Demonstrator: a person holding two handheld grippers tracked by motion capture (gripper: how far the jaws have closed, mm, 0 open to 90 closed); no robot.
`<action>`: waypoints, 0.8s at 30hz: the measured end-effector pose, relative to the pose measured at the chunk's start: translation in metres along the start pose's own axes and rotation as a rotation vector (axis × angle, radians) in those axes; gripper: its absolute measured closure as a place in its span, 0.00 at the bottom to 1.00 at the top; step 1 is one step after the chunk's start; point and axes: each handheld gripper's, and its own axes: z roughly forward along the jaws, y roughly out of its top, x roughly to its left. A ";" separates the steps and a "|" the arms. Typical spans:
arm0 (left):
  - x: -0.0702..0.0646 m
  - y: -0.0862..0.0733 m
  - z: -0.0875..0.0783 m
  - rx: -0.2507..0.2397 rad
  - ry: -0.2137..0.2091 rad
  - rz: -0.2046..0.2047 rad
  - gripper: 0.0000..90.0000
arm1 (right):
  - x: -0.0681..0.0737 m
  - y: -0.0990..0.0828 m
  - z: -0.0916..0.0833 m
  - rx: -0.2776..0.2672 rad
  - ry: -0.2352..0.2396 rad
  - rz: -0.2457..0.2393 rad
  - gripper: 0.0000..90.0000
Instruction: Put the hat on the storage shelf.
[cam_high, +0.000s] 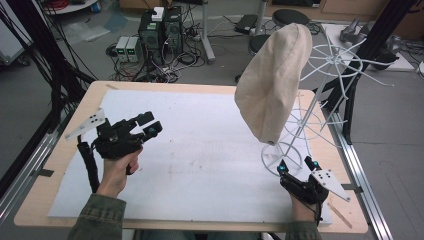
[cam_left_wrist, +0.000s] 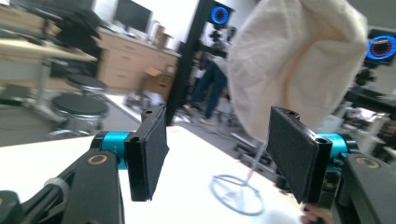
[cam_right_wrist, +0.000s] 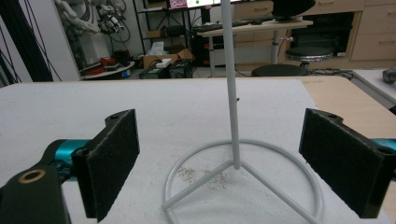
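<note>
2 tongs in my hands, both with jaws spread wide, nothing between pads. Left gripper (cam_high: 143, 125) hovers at left of high view, aimed right toward cream cloth bag (cam_high: 272, 82) draped over white wire rack (cam_high: 320, 90) at upper right. Right gripper (cam_high: 297, 166) rests low at lower right, jaws either side of rack's base ring (cam_right_wrist: 243, 182), not touching it. Step in hand, I judge: steady rack, approach bag. Next move: right clamps base ring or pole (cam_right_wrist: 231, 84), left crosses table (cam_high: 200, 145) and pinches bag's lower edge.
</note>
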 end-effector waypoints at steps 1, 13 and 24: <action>0.001 -0.001 -0.003 -0.001 0.007 0.007 0.43 | 0.000 0.000 0.000 0.000 0.000 0.000 0.13; 0.009 -0.019 -0.037 -0.033 0.166 0.066 0.41 | 0.001 0.000 0.000 0.002 -0.001 -0.002 0.13; 0.015 -0.033 -0.063 -0.057 0.336 0.144 0.41 | 0.001 -0.001 0.000 0.006 -0.001 -0.005 0.13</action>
